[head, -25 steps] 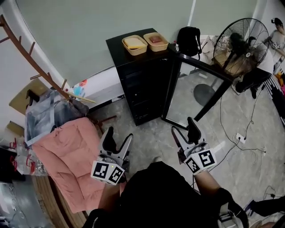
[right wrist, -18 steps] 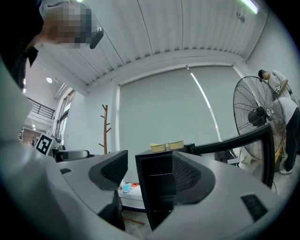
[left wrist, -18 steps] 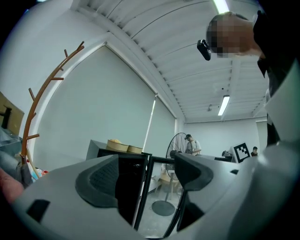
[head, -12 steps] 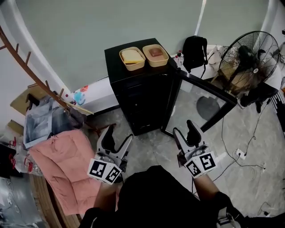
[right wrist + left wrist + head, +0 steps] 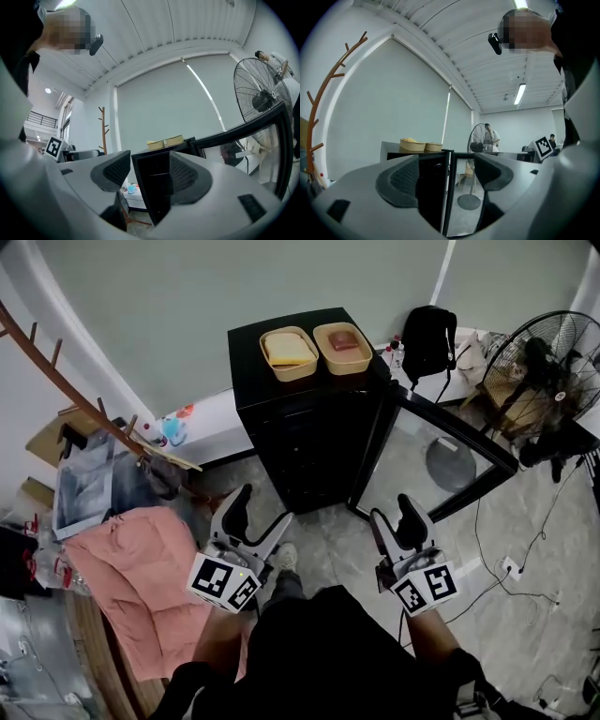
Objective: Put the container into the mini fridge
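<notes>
Both hands low in front of the mini fridge (image 5: pixel 300 427), its glass door (image 5: pixel 427 456) swung wide to the right, nothing picked up yet. L gripper (image 5: pixel 261 510): jaws well apart, empty. Its own view shows only the fridge's dark inside and the door edge btwn the pads. R gripper (image 5: pixel 394 514): jaws have just been closing a bit, but there's a clear gap and nothing in it either. Two tan tubs sit side by side on the fridge top, yellow-filled container (image 5: pixel 289 352) on the left, red-filled container (image 5: pixel 348 347) on the right, touching or v. nearly so; can't tell which one the task means. Both are well apart from the grippers, so I'd call this the approach. Risks from here: the pair is so tight that a jaw slid btwn them could shove the neighbour toward the top's edge. A one-sided rim pinch could tip a tub & spill it, esp. w/ no lid (can't tell). The open door juts out on the R side, easy to clip. Cables trail round the floor socket (image 5: pixel 511 568) near the feet, so there's a trip hazard.
</notes>
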A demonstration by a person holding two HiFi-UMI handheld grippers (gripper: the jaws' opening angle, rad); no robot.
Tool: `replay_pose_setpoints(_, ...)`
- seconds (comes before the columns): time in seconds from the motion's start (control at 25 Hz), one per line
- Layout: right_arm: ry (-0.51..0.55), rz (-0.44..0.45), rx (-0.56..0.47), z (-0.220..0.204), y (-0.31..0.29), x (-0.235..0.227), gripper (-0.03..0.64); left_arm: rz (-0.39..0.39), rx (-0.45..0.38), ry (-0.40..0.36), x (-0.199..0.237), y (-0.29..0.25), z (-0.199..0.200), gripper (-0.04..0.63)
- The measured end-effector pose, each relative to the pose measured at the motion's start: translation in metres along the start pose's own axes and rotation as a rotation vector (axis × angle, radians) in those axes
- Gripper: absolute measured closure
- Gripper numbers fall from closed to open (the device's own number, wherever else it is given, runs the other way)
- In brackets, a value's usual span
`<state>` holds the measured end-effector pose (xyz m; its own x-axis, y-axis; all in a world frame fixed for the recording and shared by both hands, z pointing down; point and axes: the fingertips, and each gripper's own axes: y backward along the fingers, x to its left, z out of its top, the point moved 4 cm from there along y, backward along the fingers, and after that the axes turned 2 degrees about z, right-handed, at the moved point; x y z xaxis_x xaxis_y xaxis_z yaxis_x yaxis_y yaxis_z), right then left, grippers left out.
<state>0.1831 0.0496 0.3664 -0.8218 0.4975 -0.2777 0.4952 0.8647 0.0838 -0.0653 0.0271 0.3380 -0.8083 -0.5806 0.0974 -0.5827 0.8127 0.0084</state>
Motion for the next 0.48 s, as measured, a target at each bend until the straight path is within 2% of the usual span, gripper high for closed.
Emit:
replay_pose_setpoints(0.32,0.008,-0.056,-0.028,0.009,-0.047,-0.017,0.349,-0.086,-0.013,-0.032,0.039,-0.048,0.011,0.227)
replay_pose_setpoints(0.48,0.021,-0.057,-0.044,0.02,-0.078,-0.019,0.353,-0.126,-0.067,-0.04,0.065,-0.075,0.03,0.238)
